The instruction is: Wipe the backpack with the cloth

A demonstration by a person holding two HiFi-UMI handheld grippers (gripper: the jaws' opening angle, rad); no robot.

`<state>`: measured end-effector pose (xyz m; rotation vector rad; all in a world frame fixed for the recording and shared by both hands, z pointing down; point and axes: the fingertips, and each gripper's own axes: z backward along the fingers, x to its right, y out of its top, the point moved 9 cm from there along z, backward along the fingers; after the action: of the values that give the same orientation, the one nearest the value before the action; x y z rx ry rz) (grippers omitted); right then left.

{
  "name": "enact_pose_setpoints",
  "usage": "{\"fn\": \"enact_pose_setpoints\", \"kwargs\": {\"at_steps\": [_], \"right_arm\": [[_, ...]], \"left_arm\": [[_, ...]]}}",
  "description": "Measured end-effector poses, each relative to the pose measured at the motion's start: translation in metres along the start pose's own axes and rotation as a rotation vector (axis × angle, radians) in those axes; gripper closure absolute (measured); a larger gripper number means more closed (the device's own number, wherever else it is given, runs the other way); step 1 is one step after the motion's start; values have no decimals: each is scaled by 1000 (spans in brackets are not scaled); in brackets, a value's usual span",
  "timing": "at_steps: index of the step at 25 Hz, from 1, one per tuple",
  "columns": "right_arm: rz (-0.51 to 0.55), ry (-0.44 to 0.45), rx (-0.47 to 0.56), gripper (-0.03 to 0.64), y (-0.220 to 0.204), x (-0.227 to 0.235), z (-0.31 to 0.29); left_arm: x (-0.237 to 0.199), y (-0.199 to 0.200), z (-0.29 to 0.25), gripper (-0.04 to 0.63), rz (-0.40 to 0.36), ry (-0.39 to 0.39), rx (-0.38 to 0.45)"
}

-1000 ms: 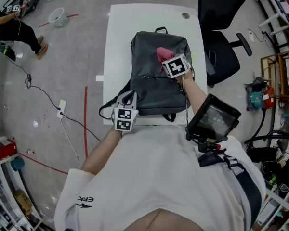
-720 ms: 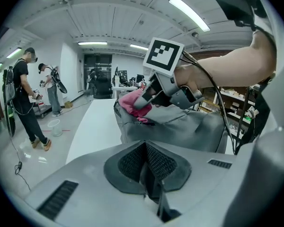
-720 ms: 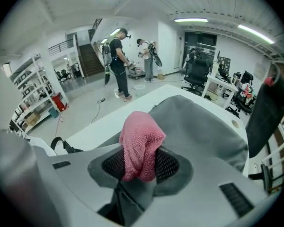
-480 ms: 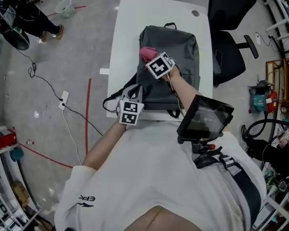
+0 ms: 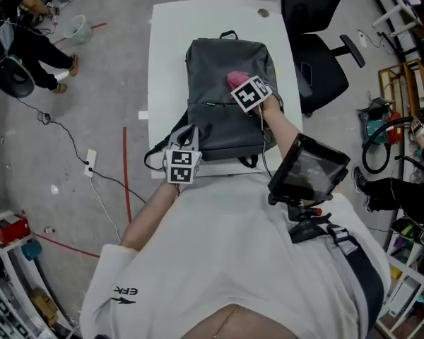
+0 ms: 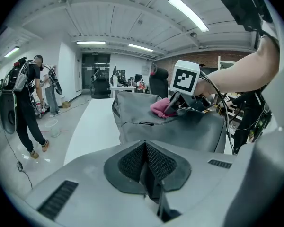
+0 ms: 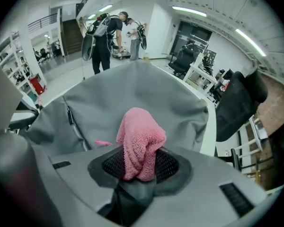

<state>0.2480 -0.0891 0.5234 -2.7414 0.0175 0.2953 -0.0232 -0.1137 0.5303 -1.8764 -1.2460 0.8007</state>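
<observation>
Noted against half a second ago: pink cloth, clamped in right gripper, shifted rightward across backpack; left gripper closed at bench's near edge.

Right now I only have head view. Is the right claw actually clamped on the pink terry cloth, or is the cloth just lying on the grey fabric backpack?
Observer: Clamped. The right gripper view shows the pink terry cloth pinched between the pads of the right claw.
Operator: Left claw holding anything?
Observer: The left gripper view shows the left claw shut, pads together, nothing visible between them.
Operator: Is the cloth on the fabric?
Observer: Side-on from the left gripper view, it lies against the top face of the grey fabric backpack.
</observation>
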Motion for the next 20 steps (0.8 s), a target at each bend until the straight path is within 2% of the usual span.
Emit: {"fn": "enact_pose_setpoints", "kwargs": {"at_steps": [7,11,13,16,20], "right_arm": [[-83,-59,-41,483,-29,33,20],[-72,-42,-27,483,-26,30,17],[-62,-3,-7,483,-19,19,21],[-58,142,66,483,2,-11,29],[-9,218,128,483,36,-42,36]], "left_arm": [[-4,-4,2,592,-2,-11,-6],[-4,-6,1,592,2,-13,-7],[-2,-5,2,592,2,-11,-5],[1,-2,5,592,4,-8,-1],[2,3,4,592,-7,-9,-9]]}}
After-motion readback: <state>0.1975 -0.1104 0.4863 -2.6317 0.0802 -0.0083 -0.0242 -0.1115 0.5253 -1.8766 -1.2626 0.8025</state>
